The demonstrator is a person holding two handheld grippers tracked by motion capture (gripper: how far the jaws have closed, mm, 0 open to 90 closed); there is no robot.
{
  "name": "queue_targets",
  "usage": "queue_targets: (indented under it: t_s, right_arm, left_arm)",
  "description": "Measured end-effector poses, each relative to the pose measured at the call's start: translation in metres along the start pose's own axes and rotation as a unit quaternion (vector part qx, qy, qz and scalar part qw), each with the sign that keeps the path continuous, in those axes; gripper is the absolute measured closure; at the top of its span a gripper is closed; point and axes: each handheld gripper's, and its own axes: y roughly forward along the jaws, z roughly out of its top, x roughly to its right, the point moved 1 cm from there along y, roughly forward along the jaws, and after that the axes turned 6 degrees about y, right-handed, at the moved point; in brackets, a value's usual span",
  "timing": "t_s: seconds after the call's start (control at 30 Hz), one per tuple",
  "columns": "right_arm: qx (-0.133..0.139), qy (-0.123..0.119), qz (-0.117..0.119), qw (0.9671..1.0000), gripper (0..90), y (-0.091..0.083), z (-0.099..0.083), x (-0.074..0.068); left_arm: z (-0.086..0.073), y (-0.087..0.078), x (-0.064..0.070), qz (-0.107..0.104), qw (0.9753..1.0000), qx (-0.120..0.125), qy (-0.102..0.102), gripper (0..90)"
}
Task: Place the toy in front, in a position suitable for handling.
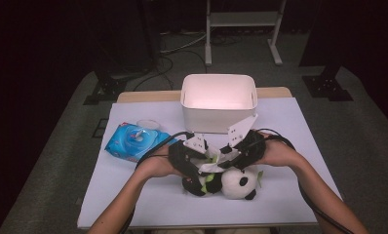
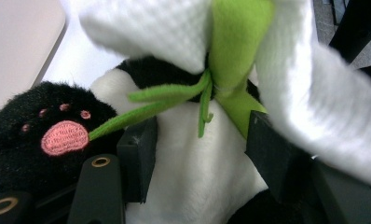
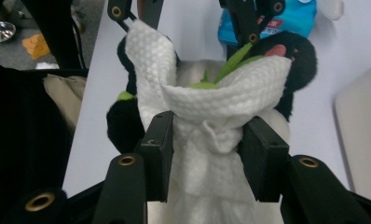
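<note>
The panda plush toy (image 1: 237,184) lies near the front edge of the table (image 1: 133,204), which is spread with a pale sheet, and both grippers meet directly above it. Behind it, toward the far side of the table, stands a white bin (image 1: 218,95), open at the top, and to the left of the hands lies a blue wipes packet (image 1: 133,141) with a small clear round lid (image 1: 148,124) just beyond it. The toy is black and white, with a black paw bearing a pink pad (image 2: 65,137) and thin green stems (image 2: 165,95) running across its white belly up to a green felt leaf (image 2: 237,42). A white textured cloth (image 3: 211,107) is draped over the toy's upper part. The right gripper (image 3: 207,140) has its jaws closed narrowly on a bunched fold of this cloth, the fabric pinched between the two pads. The left gripper (image 2: 200,140) has its jaws set apart on either side of the toy's white belly, with the plush filling the space between them; whether they are actually squeezing the body cannot be told. In the high view the left gripper (image 1: 194,151) and right gripper (image 1: 241,144) sit close together, almost touching, over the toy.
</note>
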Motion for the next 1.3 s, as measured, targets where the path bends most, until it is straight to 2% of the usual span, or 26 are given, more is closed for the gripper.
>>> queue_targets:
  t_s: [0.1,0.23,0.53,0.77,1.0,1.3]
  right_arm:
    - [-0.001,0.006,0.002,1.0000,57.8,0.006,0.002,0.001]
    - [0.002,0.006,0.005,1.0000,67.0,0.009,0.002,0.000]
    - [0.007,0.016,-0.004,0.9998,74.7,-0.005,-0.013,0.000]
    - [0.014,0.033,-0.015,0.9992,76.1,-0.021,-0.025,0.002]
    - [-0.009,0.053,-0.042,0.9977,76.4,-0.032,-0.045,0.007]
    - [-0.030,0.085,-0.051,0.9946,76.3,-0.035,-0.069,0.015]
  left_arm:
    - [0.000,0.000,0.000,0.001,1.0000,0.001,0.000,43.4]
    - [-0.001,0.000,0.000,0.001,1.0000,0.003,-0.004,43.5]
    - [0.000,0.000,-0.001,0.001,1.0000,0.002,-0.005,43.4]
    - [0.000,0.000,-0.001,0.000,1.0000,0.000,-0.005,43.3]
    - [0.001,0.001,-0.001,0.001,1.0000,-0.002,-0.006,43.3]
    - [0.001,0.001,-0.001,0.001,1.0000,-0.001,-0.006,43.3]
